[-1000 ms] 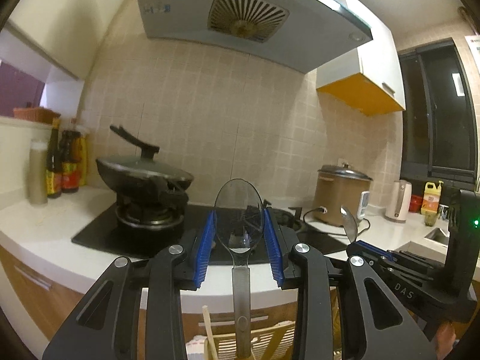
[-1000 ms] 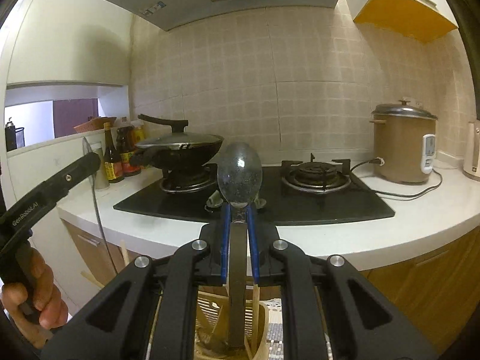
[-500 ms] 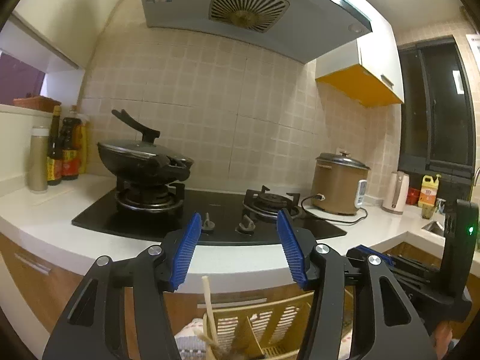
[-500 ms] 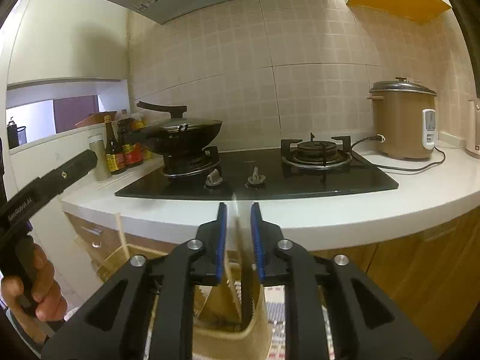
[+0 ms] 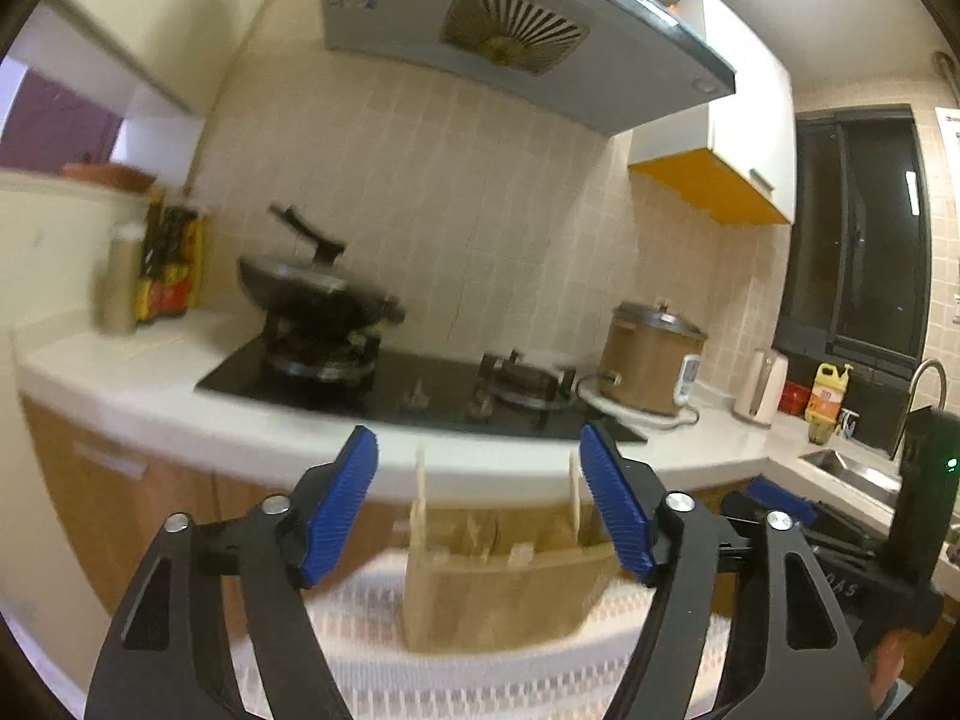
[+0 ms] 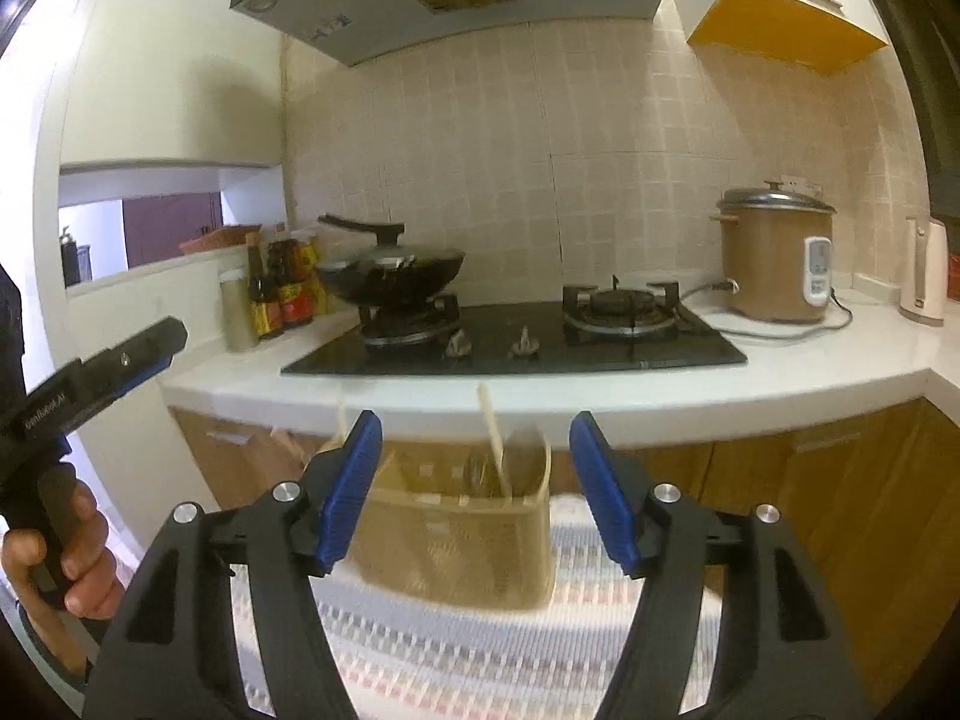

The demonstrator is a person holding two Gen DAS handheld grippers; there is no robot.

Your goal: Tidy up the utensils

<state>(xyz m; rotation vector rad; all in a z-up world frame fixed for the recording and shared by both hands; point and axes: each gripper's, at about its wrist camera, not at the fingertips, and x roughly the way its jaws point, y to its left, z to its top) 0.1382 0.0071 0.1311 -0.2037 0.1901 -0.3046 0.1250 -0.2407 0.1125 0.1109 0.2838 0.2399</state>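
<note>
A beige utensil holder stands on a patterned cloth below my grippers; it also shows in the right wrist view. Chopsticks and a metal spoon stick up inside it, blurred. My left gripper is open and empty above the holder. My right gripper is open and empty above it too. The right gripper's body shows at the right of the left wrist view, and the left gripper at the left of the right wrist view.
Behind is a white counter with a black gas hob, a lidded wok, sauce bottles, a brown rice cooker and a kettle. A sink lies far right.
One second ago each gripper held a metal spoon upright. Both spoons went down into the holder, both jaws opened wide, and the grippers pulled back and up from it.
</note>
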